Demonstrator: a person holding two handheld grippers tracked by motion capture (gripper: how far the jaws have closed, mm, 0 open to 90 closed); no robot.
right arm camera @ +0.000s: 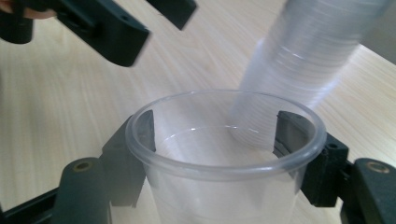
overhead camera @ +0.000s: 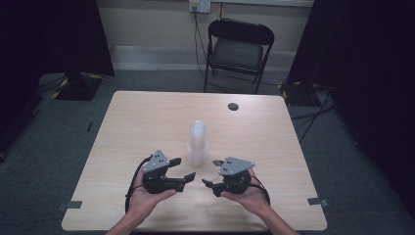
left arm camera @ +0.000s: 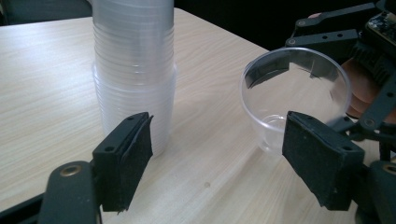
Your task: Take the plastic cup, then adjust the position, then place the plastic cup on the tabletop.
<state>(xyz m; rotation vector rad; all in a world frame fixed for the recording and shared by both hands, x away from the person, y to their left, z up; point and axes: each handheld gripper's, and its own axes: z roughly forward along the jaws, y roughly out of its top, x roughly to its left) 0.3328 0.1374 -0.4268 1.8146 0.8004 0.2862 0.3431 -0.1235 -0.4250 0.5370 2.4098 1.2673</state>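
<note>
A single clear plastic cup (right arm camera: 224,154), thin-walled with a rolled rim, sits clamped between the right tool (right arm camera: 219,140) pads, just beside the tall stack of clear plastic cups (overhead camera: 197,143) on the pale wooden surface (overhead camera: 147,122). The left tool (left arm camera: 215,154) stands wide apart, gripping nothing. The stack's top is cut off in both gripper views.

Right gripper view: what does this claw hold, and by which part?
The right claw holds a single clear plastic cup, its pads pressing on opposite sides of the wall just below the rim.
</note>
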